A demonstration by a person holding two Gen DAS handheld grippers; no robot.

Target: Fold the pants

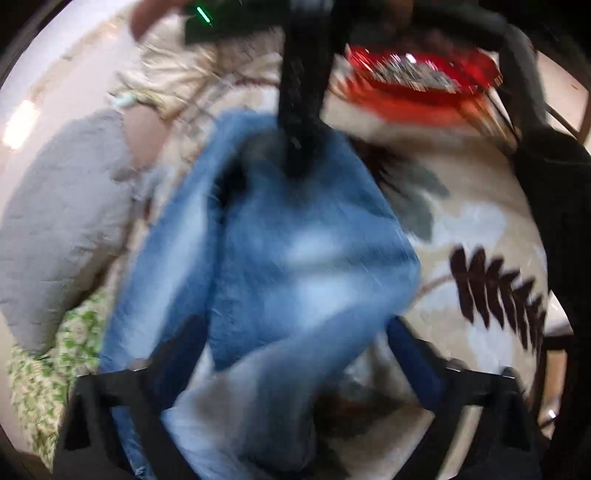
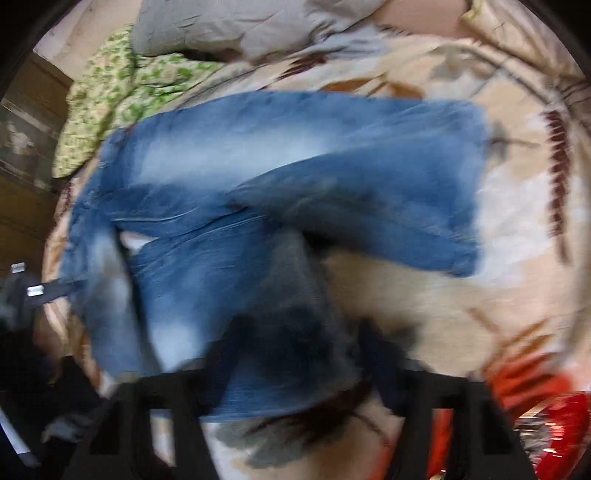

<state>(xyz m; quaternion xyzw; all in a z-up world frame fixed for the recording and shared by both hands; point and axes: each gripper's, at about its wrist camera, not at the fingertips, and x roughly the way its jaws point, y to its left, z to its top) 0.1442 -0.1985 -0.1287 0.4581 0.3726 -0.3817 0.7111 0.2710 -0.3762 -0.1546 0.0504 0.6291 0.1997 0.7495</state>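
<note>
Blue faded jeans (image 1: 295, 251) lie crumpled on a cream bedspread with a leaf print (image 1: 480, 206). Both views are blurred. My left gripper (image 1: 291, 332) points down over one leg, its fingers (image 1: 406, 350) wide apart with denim lying between them, not pinched. In the left wrist view my right gripper (image 1: 280, 162) reaches down onto the far part of the jeans. In the right wrist view the jeans (image 2: 295, 166) spread across the bedspread (image 2: 424, 295). My right gripper (image 2: 299, 343) straddles a dark denim end, and its fingers (image 2: 221, 369) stand apart on either side of it.
A grey pillow (image 1: 62, 214) (image 2: 229, 26) and a green floral cloth (image 1: 44, 376) (image 2: 122, 85) lie beside the jeans. A red shiny object (image 1: 417, 74) (image 2: 561, 424) sits at the bedspread's other side. Dark furniture (image 2: 22, 166) borders the bed.
</note>
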